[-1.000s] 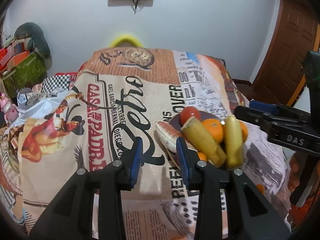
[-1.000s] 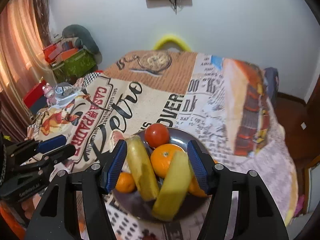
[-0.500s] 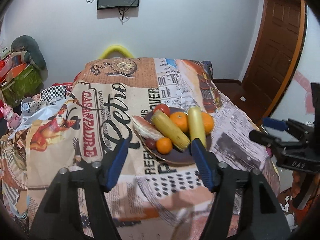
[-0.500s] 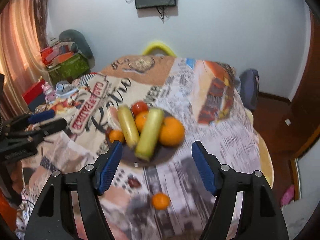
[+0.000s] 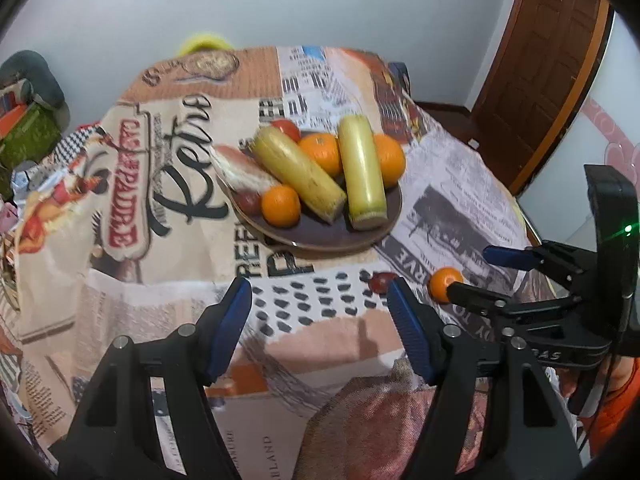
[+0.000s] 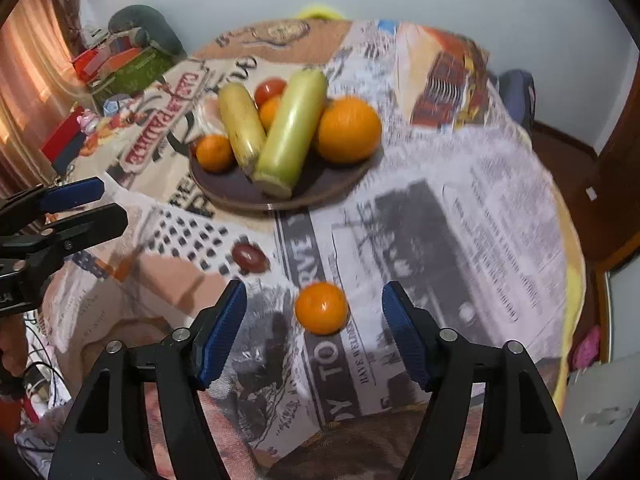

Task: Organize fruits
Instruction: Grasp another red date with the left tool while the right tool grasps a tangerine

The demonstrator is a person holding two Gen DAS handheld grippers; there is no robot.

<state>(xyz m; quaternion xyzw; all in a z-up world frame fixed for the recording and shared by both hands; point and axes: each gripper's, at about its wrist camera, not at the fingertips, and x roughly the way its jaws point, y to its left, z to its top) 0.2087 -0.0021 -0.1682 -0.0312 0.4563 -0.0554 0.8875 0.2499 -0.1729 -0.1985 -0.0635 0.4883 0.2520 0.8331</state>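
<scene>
Plate [image 5: 320, 236]: twelve o'clock on the printed worktop cloth [image 5: 180, 272], piled with fruit.
Left gripper [image 5: 320, 304]: six o'clock, jaws apart, nothing between.
Loose orange [image 5: 442, 282]: three o'clock, beside the right gripper [image 5: 476, 274], whose jaws are closing.

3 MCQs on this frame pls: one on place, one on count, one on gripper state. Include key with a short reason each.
1. Where is the loose small orange?
A. on the plate
B. on the tablecloth, in front of the right gripper
C. on the floor

2. How many long yellow-green fruits lie on the plate?
A. one
B. two
C. four

3. What does the left gripper hold?
A. nothing
B. an orange
C. the plate

Key: B, the orange sits on the tablecloth ahead of the right gripper, whose jaws are closing with no pad on it; B, two long fruits lie side by side; A, its blue pads stand apart over bare cloth.
</scene>
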